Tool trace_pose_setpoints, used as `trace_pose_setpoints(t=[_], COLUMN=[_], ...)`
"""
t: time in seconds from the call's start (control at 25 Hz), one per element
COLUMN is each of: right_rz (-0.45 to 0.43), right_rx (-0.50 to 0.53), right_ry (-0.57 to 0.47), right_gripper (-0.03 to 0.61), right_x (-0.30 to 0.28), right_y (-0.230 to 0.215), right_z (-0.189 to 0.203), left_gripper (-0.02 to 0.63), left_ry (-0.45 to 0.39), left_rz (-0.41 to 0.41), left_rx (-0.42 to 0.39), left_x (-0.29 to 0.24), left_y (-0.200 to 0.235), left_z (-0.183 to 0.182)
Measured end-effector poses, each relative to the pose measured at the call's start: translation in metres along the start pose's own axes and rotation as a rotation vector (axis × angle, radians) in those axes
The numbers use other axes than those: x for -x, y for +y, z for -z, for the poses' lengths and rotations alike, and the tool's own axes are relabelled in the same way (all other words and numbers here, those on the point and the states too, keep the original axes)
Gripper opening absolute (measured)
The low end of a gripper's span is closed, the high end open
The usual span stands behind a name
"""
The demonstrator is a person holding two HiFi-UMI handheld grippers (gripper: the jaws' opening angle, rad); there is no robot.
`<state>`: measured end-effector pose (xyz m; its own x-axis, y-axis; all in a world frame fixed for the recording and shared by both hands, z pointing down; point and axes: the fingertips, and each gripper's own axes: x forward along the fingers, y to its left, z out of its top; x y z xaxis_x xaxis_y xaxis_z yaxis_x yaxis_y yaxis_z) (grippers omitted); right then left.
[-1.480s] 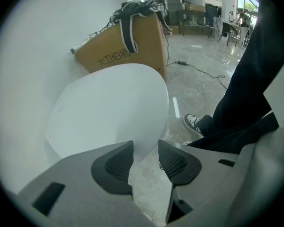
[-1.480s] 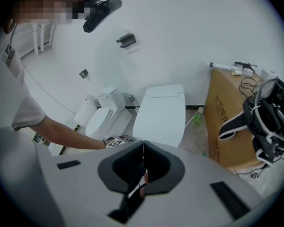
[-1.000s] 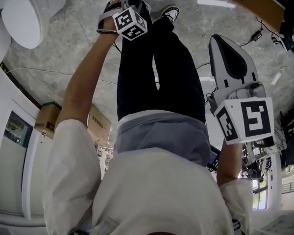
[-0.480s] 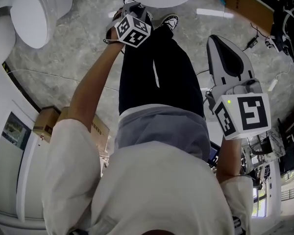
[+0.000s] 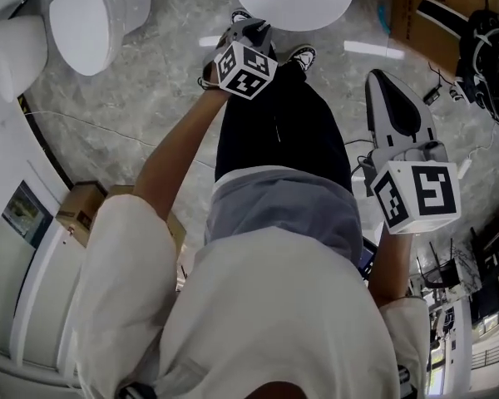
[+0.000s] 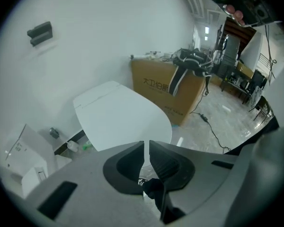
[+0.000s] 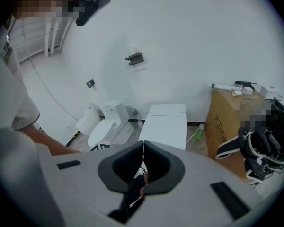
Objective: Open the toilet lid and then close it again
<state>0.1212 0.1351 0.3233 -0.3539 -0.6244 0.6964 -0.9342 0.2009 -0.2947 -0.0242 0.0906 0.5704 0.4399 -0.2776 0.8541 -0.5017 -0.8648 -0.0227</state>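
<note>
Toilet lid [image 6: 120, 115] seemingly down; left hand-held gripper [image 6: 146, 144] lifted, closing empty

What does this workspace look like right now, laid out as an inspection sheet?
Surface: grey marbled floor.
Job's things: toilet lid down, closed; neither gripper touches it.
Clutter: cardboard box right of the toilet, dark bag draped on it.
Grippers: left gripper fingers closing, narrow gap, nothing between; right gripper fingers together, empty.
Cables: black cable on the floor by the box.
Surroundings: second toilet to the left, white wall behind.
</note>
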Motion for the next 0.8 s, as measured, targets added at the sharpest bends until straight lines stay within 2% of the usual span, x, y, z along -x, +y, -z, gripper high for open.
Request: trace_pose_setpoints(t=[0.2,0.4,0.8], right_rz=[-0.002,0.001,0.005], right_rx=[0.009,0.034,0.073], right_ry=[-0.039,-0.085,-0.204], right_gripper=[0.011,0.011,0.011], right_x=[0.006,0.020,0.053], right_y=[0.012,0.018,0.020], right_z=[-0.011,-0.032,-0.077], left_gripper=[0.031,0.028,0.023], left_ry=[-0.092,-0.164,-0.326], left_rz=[-0.002,-0.072,-0.072], left_rx=[0.079,0.023,0.230], left_x=[0.042,0.090,0.175], left_y=[0.005,0.012,0.028], left_z=[-0.031,-0.063,-0.124])
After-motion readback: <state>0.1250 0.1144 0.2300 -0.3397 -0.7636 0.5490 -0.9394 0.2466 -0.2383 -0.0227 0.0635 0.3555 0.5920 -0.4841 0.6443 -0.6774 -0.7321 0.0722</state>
